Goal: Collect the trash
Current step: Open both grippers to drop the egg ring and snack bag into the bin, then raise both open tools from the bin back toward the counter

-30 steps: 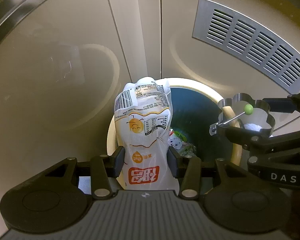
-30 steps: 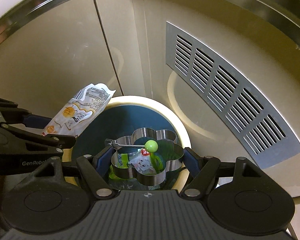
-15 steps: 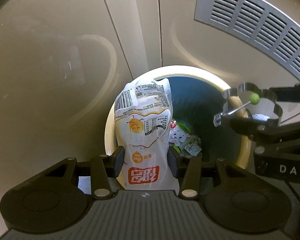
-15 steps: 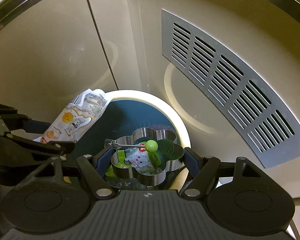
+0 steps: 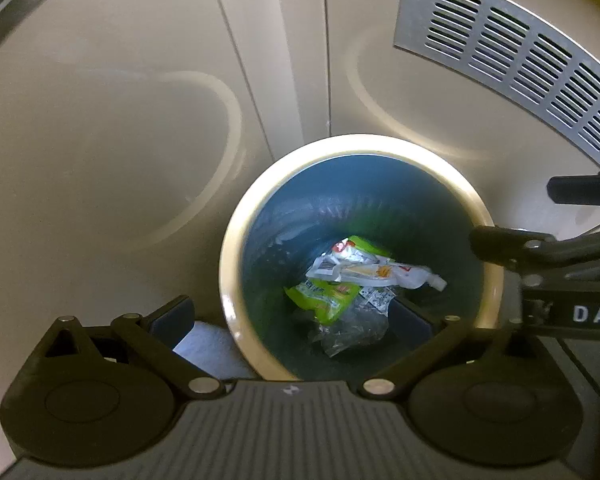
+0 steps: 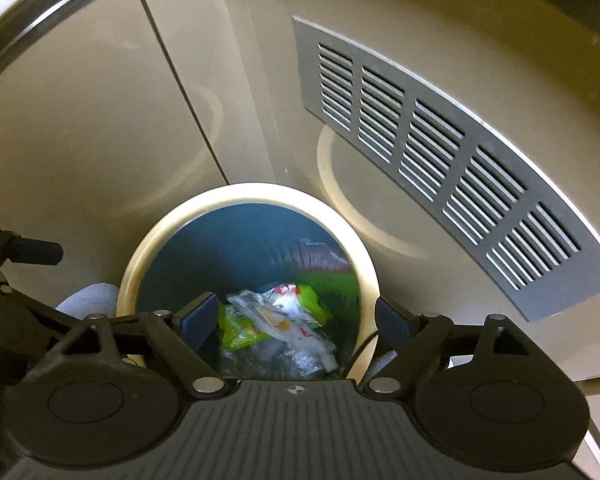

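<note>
We hold the left tool over the waste bin with its jaws opening wide and nothing between them; our right tool hangs beside it, its jaws also opening and empty. Our tool bodies cut off the near part of the bin's rim in both views, and the right tool's arm covers the rim's right edge in the left view. Down inside the blue liner lies the trash: a white pouch rests across a green wrapper, with crumpled clear plastic beneath. The print on them is too small to read, and the bin's bottom is dark. A pale patch of floor shows by the bin's left side. Behind stand beige cabinet panels and a slotted metal vent grille.
</note>
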### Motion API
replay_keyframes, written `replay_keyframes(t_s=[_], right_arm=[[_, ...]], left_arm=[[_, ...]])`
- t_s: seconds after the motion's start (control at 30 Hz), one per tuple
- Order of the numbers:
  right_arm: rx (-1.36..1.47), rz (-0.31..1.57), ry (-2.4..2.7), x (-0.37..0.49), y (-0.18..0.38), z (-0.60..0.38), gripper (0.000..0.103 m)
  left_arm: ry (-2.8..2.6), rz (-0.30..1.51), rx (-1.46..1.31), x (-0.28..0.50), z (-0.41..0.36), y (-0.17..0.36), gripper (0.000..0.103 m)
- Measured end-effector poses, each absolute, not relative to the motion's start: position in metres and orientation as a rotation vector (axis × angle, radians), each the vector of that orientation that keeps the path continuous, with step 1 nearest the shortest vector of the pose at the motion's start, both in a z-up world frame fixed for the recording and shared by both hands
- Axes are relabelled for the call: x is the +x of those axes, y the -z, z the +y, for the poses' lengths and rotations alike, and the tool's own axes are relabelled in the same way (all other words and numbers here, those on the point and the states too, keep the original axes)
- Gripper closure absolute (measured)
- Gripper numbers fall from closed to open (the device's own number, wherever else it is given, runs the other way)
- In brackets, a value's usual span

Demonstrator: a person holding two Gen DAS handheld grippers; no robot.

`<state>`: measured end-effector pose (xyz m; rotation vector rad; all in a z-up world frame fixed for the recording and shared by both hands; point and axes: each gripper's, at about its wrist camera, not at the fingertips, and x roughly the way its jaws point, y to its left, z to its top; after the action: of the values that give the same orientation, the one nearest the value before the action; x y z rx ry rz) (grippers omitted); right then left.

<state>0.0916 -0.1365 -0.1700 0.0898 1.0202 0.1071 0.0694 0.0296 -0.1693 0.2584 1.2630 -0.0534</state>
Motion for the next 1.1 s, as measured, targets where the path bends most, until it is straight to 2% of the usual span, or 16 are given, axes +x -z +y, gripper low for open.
replay_keyframes(t_s=[0.5, 1.1], right_arm=[[0.103, 0.827, -0.177, 0.03, 0.089, -0.138, 0.009], [0.077, 0.829, -0.137, 0.014, 0.096, -0.136, 0.007]], left_arm=[[0.022, 1.186, 0.26, 0.009, 0.034, 0.091, 0.0], [-0.047, 1.125, 0.3, -0.013, 0.028, 0.07, 0.0]])
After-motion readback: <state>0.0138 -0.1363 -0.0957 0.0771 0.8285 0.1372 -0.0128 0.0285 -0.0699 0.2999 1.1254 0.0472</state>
